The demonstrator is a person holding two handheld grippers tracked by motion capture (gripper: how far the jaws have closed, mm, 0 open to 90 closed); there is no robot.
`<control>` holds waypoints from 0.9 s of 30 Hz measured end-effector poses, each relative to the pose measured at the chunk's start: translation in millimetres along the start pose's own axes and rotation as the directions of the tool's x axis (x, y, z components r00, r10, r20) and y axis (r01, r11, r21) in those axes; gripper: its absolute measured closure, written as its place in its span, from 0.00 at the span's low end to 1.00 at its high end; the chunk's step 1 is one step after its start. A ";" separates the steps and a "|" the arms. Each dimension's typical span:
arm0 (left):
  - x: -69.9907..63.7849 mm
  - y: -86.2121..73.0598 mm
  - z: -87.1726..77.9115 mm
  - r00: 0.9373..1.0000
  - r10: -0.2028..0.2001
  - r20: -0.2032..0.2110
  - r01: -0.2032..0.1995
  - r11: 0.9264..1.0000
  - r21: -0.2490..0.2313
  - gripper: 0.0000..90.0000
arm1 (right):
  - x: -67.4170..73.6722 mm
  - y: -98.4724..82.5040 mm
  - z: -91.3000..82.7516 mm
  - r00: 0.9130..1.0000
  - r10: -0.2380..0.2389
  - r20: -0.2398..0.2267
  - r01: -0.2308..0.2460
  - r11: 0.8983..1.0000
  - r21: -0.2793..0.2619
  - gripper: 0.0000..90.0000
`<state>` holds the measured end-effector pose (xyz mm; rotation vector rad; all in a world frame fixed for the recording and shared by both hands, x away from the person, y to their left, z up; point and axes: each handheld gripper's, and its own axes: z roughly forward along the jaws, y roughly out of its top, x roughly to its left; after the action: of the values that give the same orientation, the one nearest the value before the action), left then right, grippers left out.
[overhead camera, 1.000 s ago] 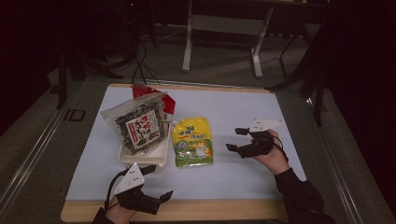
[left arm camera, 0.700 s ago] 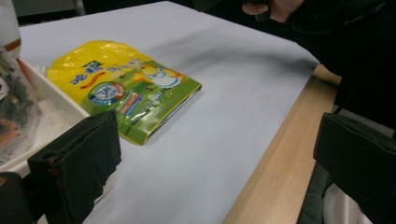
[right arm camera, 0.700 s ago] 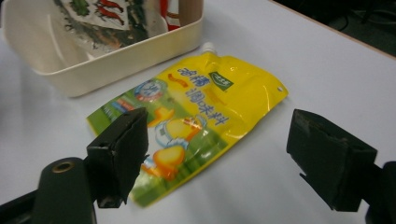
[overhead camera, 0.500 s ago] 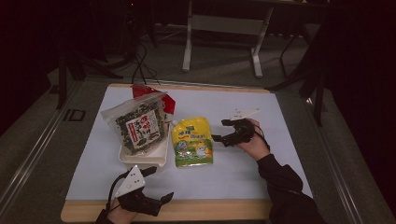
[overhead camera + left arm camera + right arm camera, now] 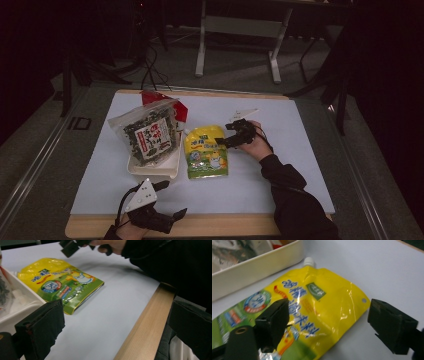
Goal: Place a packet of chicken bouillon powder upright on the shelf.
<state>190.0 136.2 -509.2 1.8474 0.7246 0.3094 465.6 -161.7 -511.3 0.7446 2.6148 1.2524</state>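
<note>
A yellow and green spouted pouch (image 5: 206, 151) lies flat on the white mat, just right of a white tray (image 5: 154, 171). My right gripper (image 5: 225, 134) hovers open over the pouch's upper right corner. In the right gripper view the gripper (image 5: 329, 310) has one jaw over the printed face of the pouch (image 5: 312, 302) and the other off its right edge. The white cap (image 5: 309, 262) points at the tray (image 5: 257, 265). My left gripper (image 5: 171, 200) rests open at the table's front edge, holding nothing. Its own view shows the left gripper (image 5: 117, 330) open towards the pouch (image 5: 60, 282).
The tray holds a clear bag of dark seaweed (image 5: 147, 132) and a red packet (image 5: 165, 100) behind it. A wooden table edge (image 5: 145, 322) runs along the front. The person's dark right sleeve (image 5: 295, 200) crosses the mat's right half. A metal stand (image 5: 240, 30) is beyond the table.
My right gripper has moved left across the mat, from the right side to over the pouch's upper right corner. The left gripper has stayed put.
</note>
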 end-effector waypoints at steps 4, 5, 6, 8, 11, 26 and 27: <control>0.1 -0.6 0.8 1.000 0.000 0.003 0.000 1.000 0.004 0.02 | -9.5 3.8 14.3 1.000 0.017 0.007 -0.017 1.000 0.023 0.14; 0.1 -0.6 0.8 1.000 0.000 0.003 0.000 1.000 0.004 0.02 | -11.5 4.8 18.4 1.000 0.017 0.014 -0.017 0.999 0.033 0.13; 0.5 -0.9 0.8 1.000 -0.001 0.009 0.001 1.000 0.008 0.02 | -14.3 5.7 23.0 1.000 0.026 0.014 -0.026 0.999 0.041 0.12; 0.6 -1.2 0.7 1.000 0.002 0.007 -0.002 1.000 0.010 0.02 | -18.0 6.5 29.1 0.999 0.035 0.016 -0.036 0.998 0.047 0.11; 0.7 -1.4 0.6 1.000 0.000 0.010 -0.001 1.000 0.010 0.02 | -21.6 6.7 35.6 0.998 0.053 0.019 -0.054 0.997 0.053 0.11; 0.1 -4.0 2.2 1.000 -0.001 0.017 0.001 1.000 0.031 0.02 | -19.4 1.7 62.0 0.998 -0.019 0.062 0.011 0.991 0.132 0.16; 0.1 -4.0 2.4 1.000 0.000 0.017 -0.001 0.999 0.032 0.02 | -18.8 1.2 61.7 0.998 -0.021 0.065 0.013 0.991 0.130 0.17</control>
<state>190.0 135.4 -513.9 1.8787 0.7213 0.2831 503.1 -127.8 -551.3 0.7685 2.6627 1.0430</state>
